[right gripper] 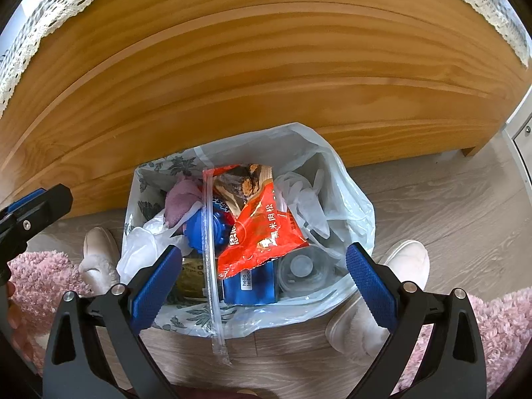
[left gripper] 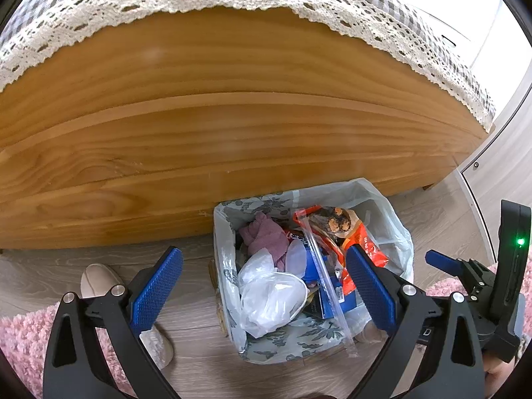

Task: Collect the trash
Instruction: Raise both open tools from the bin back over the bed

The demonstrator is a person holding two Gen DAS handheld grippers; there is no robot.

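Left gripper spread wide, nothing between pads, hovering over lined trash bin. Right gripper same deal: wide open, empty, above bin.

Bin dead center on wood floor, stuffed: red snack wrapper on top, clear zip bag hanging out toward 6, pink cloth at 10, blue box underneath.

Wooden bed frame at 12. Slippers at 4 and 8, pink rug around 7.

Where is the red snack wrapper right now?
In both wrist views the red snack wrapper lies on top of the trash in the lined bin, right of the pink cloth, against the wooden bed frame.
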